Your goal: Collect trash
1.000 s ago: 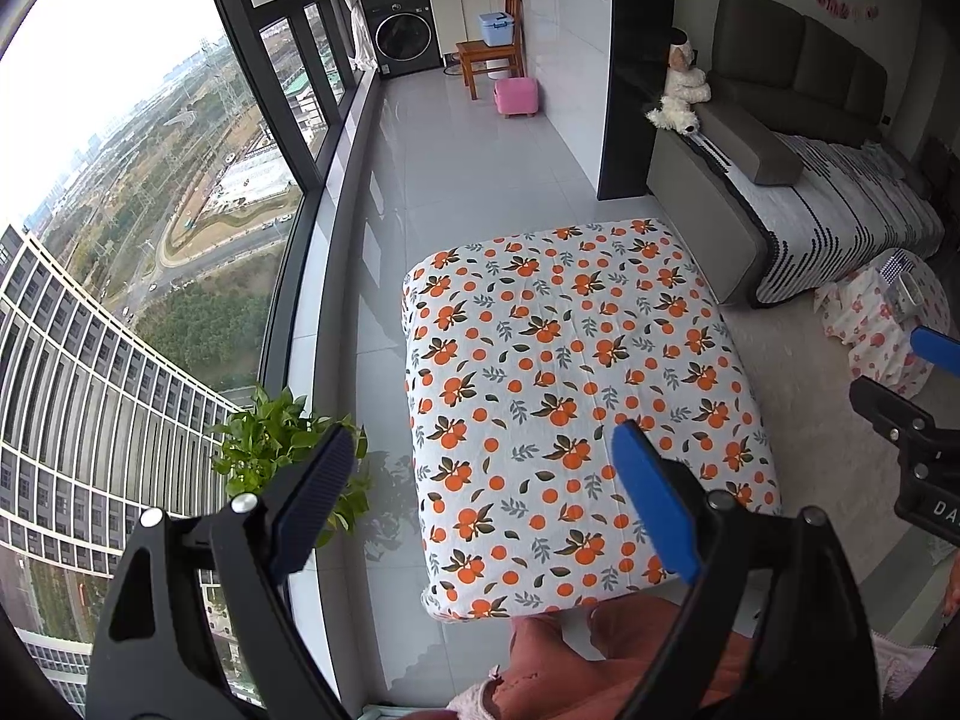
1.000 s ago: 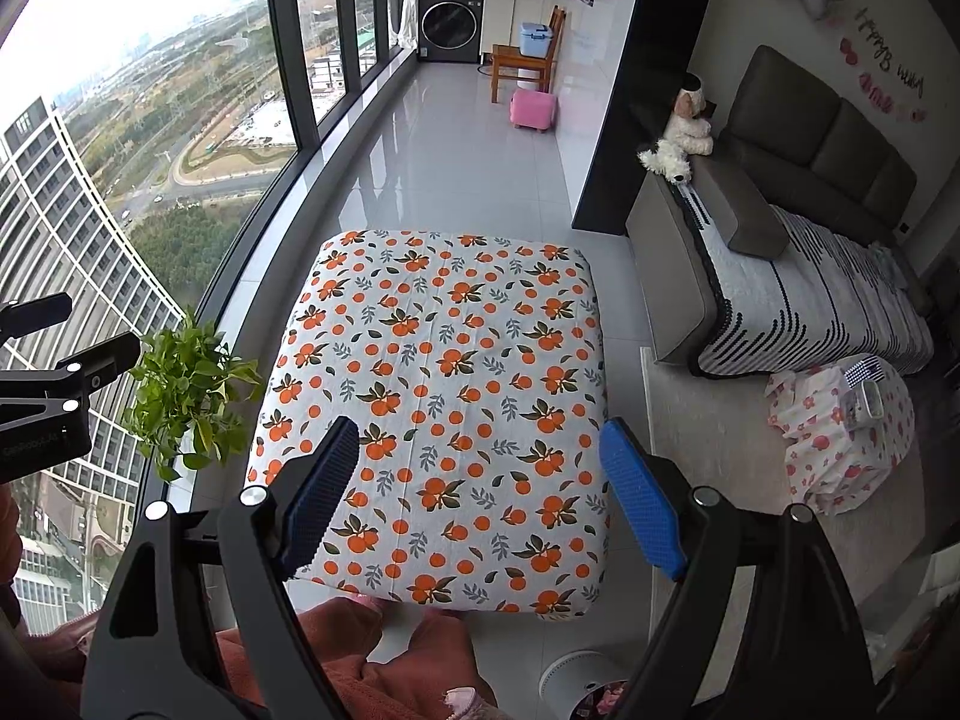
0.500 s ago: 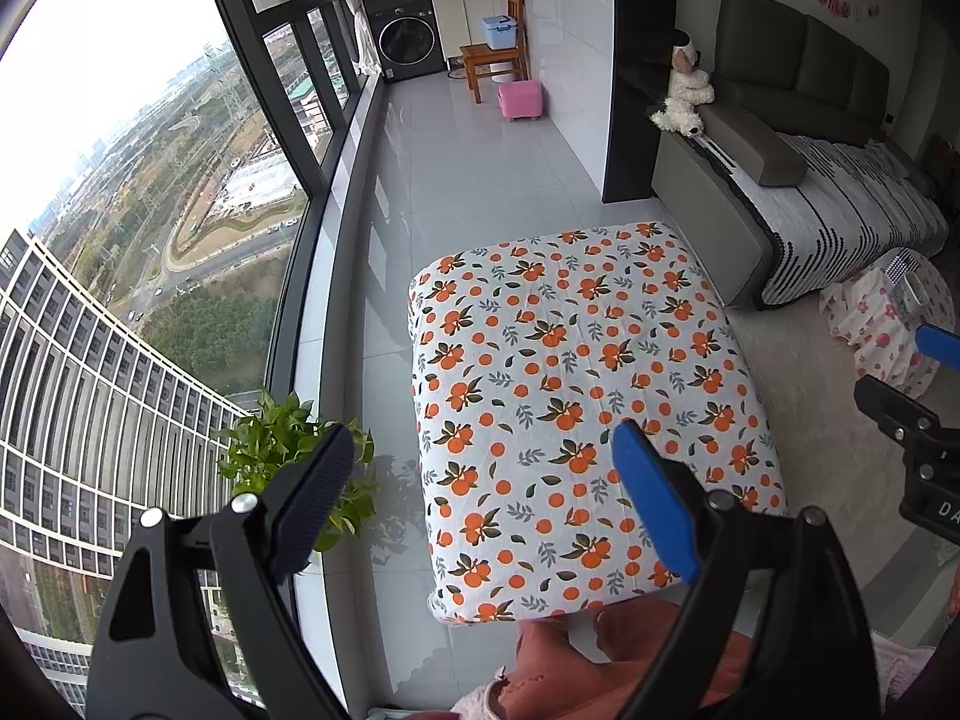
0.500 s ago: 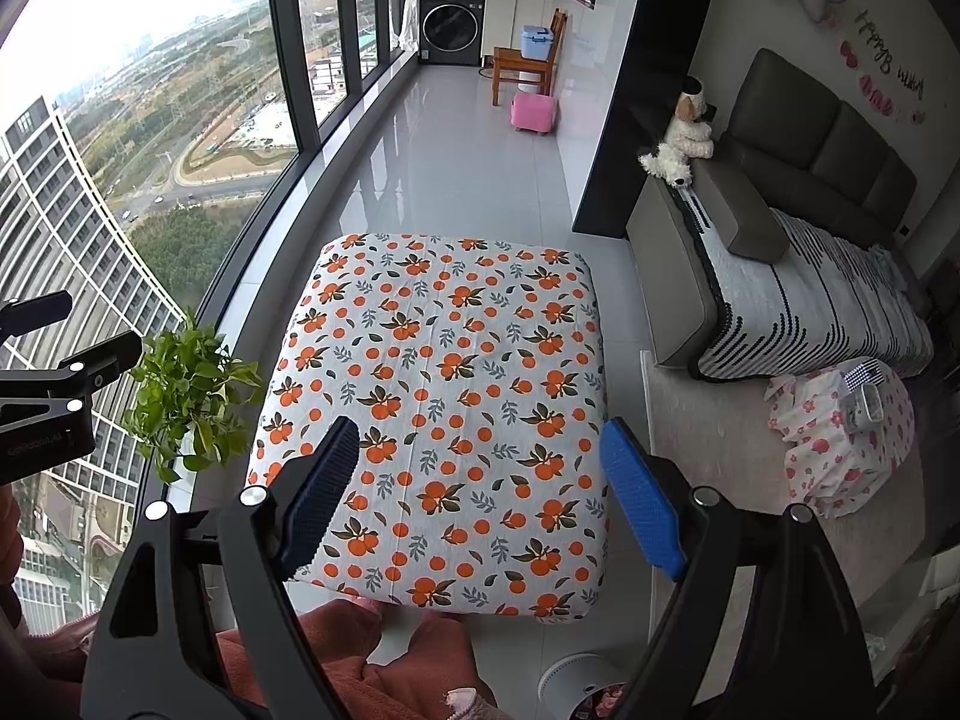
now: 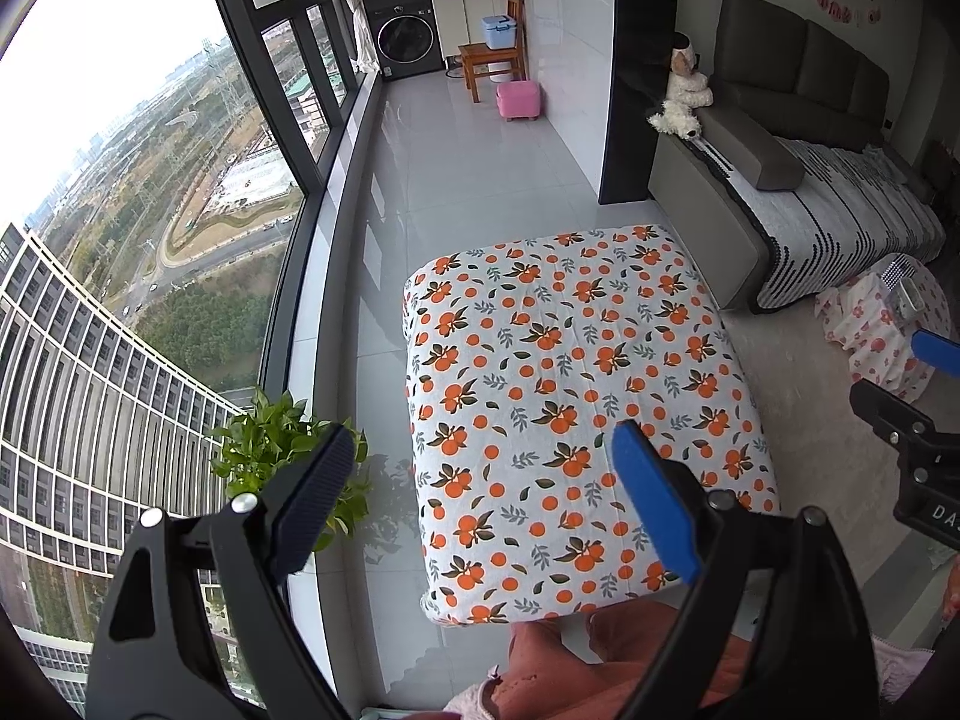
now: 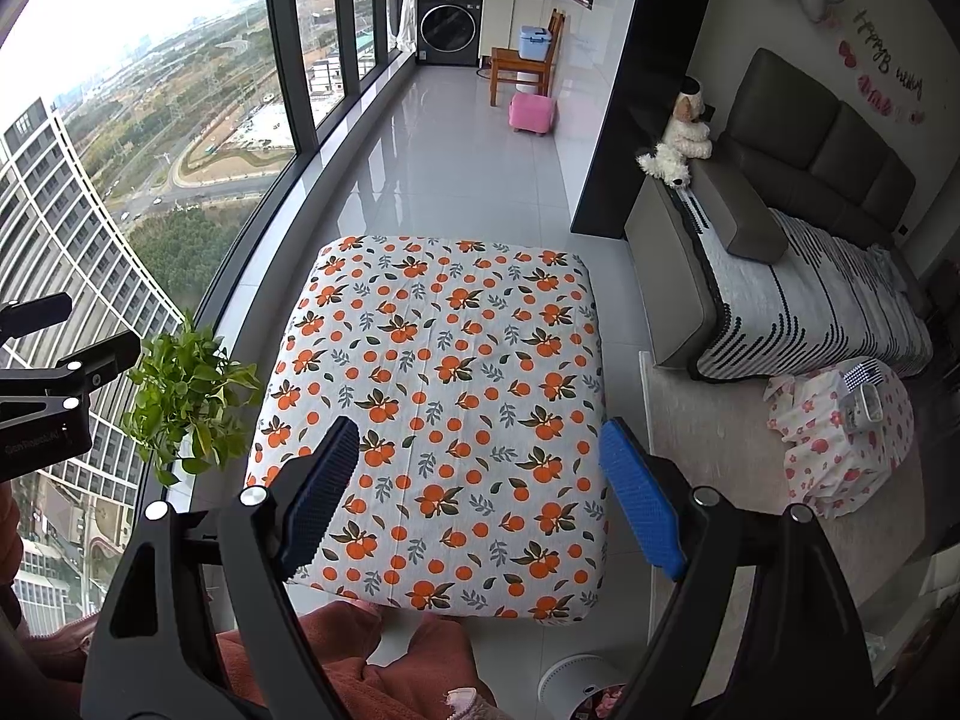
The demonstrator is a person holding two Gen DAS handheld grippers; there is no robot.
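A low table under a white cloth printed with oranges (image 5: 570,360) (image 6: 438,360) fills the middle of both views. No loose trash shows on it in either view. My left gripper (image 5: 480,438) hangs open above the table's near left edge, with nothing between its blue pads. Over the near edge my right gripper (image 6: 480,429) is also open and holds nothing. A white round container (image 6: 570,681) stands on the floor below the right gripper. Each gripper shows at the side edge of the other's view.
A potted green plant (image 6: 186,384) sits on the window sill left of the table. To the right are a grey sofa (image 6: 810,276) with a striped throw and a floral-covered stool (image 6: 840,438). The person's knees in reddish trousers (image 6: 360,660) touch the near edge.
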